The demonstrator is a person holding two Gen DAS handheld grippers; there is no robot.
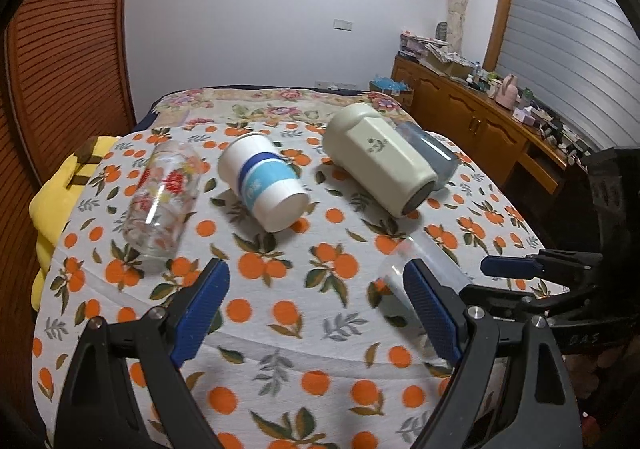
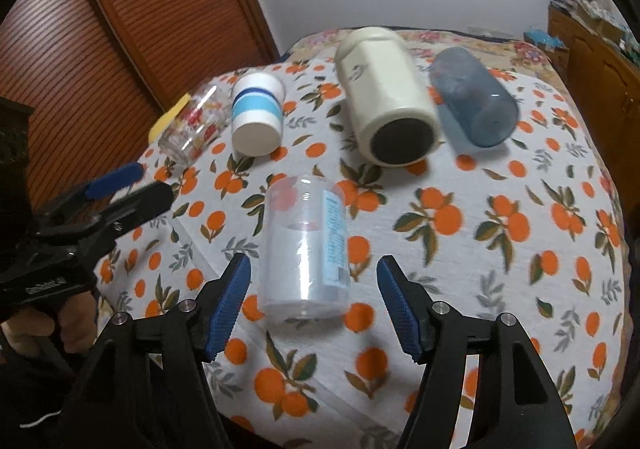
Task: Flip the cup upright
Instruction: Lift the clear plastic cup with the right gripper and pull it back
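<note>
Several cups lie on their sides on the orange-print tablecloth point(image 2: 500, 257). A clear plastic cup point(image 2: 306, 245) with a pale blue label lies nearest, its end between my open right gripper's point(image 2: 312, 305) fingers without touching them. In the left wrist view this cup point(image 1: 416, 281) shows partly behind my left gripper's right finger. Farther back lie a flowered glass point(image 1: 164, 197), a white and blue paper cup point(image 1: 264, 181), a cream mug point(image 1: 380, 161) and a blue-grey tumbler point(image 2: 474, 101). My left gripper point(image 1: 316, 305) is open and empty above the cloth.
A yellow cloth point(image 1: 60, 189) hangs at the table's left edge. A slatted wooden door point(image 1: 68, 49) stands on the left. A wooden sideboard point(image 1: 480, 121) with clutter stands to the right. The right gripper also shows in the left wrist view point(image 1: 540, 269).
</note>
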